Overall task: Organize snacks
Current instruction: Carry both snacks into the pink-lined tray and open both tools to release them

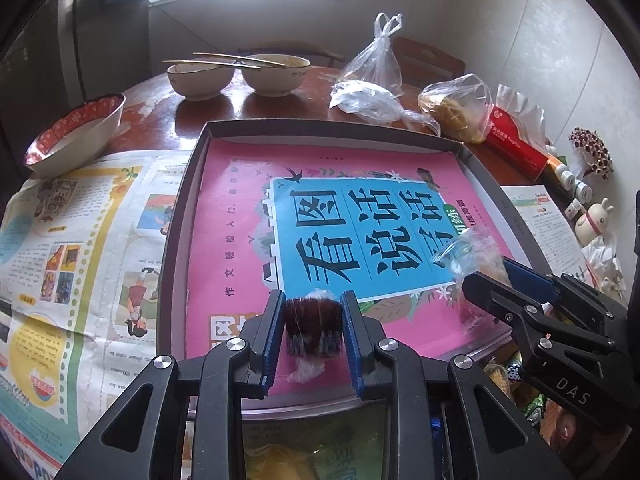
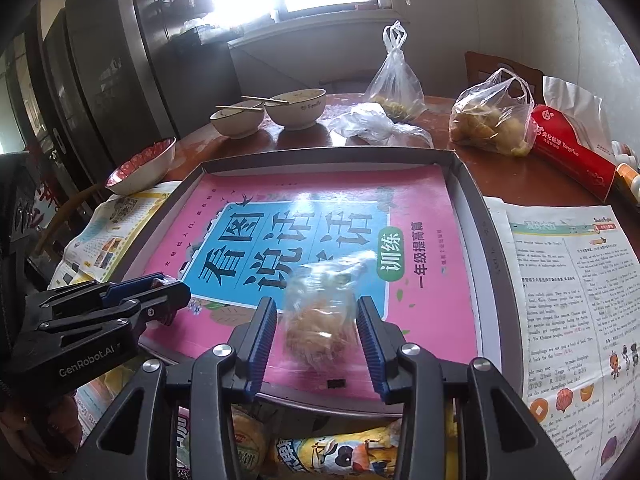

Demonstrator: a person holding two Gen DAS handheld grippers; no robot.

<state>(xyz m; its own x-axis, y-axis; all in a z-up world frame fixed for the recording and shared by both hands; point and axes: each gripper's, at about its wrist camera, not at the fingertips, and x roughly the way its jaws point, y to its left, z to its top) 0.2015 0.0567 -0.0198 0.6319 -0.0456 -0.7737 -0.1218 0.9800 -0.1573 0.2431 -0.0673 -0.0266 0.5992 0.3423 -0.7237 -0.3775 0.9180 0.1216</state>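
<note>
A shallow grey box tray (image 1: 178,216) holds a pink book (image 1: 224,240) with a blue title panel; it also shows in the right wrist view (image 2: 492,264). My left gripper (image 1: 313,312) is shut on a dark brown wrapped snack (image 1: 312,326) above the tray's near edge. My right gripper (image 2: 318,316) is shut on a clear-wrapped golden pastry (image 2: 320,328) over the pink book (image 2: 432,320). The right gripper shows in the left wrist view (image 1: 486,276), the left one in the right wrist view (image 2: 172,284). Snack packets (image 2: 332,452) lie below the tray's near edge.
Two bowls with chopsticks (image 1: 240,74) and a red-patterned bowl (image 1: 76,132) stand behind and left of the tray. Plastic bags of food (image 2: 492,120), a red packet (image 2: 572,156), small bottles and a figurine (image 1: 592,220) lie at the right. Newspaper (image 1: 76,248) covers the table.
</note>
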